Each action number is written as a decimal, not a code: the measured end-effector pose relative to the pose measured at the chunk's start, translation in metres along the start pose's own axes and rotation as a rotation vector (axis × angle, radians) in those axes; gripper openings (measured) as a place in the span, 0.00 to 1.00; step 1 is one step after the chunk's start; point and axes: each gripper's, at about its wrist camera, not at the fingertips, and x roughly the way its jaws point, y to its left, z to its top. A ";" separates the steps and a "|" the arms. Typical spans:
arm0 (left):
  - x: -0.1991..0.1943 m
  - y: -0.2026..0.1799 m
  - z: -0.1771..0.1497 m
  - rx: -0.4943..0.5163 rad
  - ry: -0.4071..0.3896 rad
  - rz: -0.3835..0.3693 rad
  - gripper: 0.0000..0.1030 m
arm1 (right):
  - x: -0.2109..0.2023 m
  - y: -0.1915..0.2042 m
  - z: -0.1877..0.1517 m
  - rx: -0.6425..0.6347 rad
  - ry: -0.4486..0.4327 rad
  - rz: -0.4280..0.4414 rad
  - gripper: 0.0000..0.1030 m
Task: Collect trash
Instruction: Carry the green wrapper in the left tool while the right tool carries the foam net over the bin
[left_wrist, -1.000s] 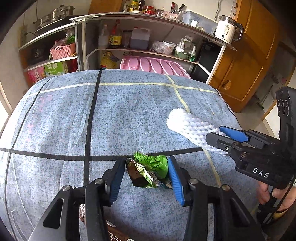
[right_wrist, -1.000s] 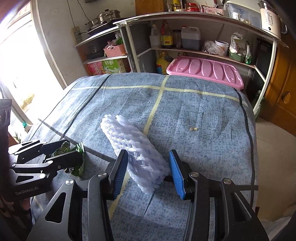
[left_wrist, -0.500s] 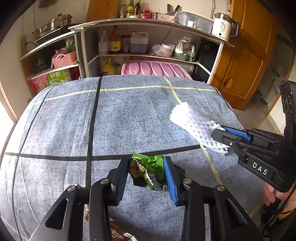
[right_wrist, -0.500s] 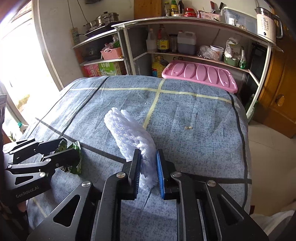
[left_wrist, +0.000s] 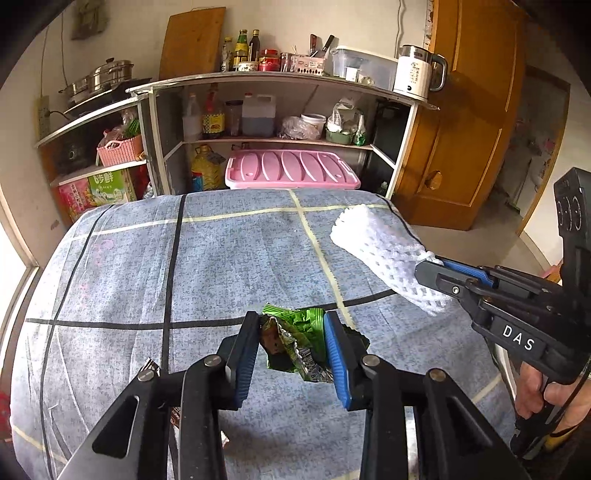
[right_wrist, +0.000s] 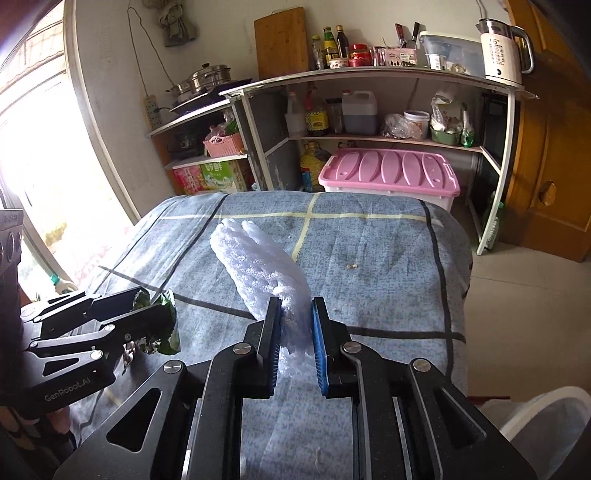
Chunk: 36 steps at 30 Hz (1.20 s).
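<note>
A crumpled green snack wrapper (left_wrist: 295, 343) hangs above the blue checked cloth (left_wrist: 147, 277), with my left gripper (left_wrist: 291, 321) shut on it. Its blue pads press the wrapper from both sides. To the right, my right gripper (left_wrist: 428, 269) is shut on the end of a white foam net sleeve (left_wrist: 376, 247), which sticks out forward and up, off the cloth. In the right wrist view the foam sleeve (right_wrist: 255, 258) is squeezed thin between the right gripper (right_wrist: 295, 306) pads. The left gripper (right_wrist: 147, 302) with the green wrapper (right_wrist: 168, 332) shows at the left.
A brown wrapper (left_wrist: 173, 417) lies on the cloth beneath the left gripper. A small crumb (right_wrist: 352, 265) sits on the cloth. A white bin rim (right_wrist: 535, 417) shows at the lower right. A shelf unit (left_wrist: 280, 140) and a pink-lidded box (left_wrist: 291, 170) stand behind the table.
Both grippers closed on their items and rose. The green wrapper and the foam sleeve have come up off the cloth, and the sleeve is pinched thin.
</note>
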 end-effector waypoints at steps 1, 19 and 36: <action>-0.004 -0.005 0.000 0.004 -0.004 -0.008 0.35 | -0.006 -0.002 -0.001 0.006 -0.007 -0.004 0.16; -0.050 -0.123 -0.013 0.114 -0.060 -0.180 0.35 | -0.130 -0.065 -0.047 0.112 -0.112 -0.120 0.16; -0.036 -0.239 -0.046 0.216 0.010 -0.348 0.35 | -0.195 -0.139 -0.107 0.244 -0.092 -0.259 0.16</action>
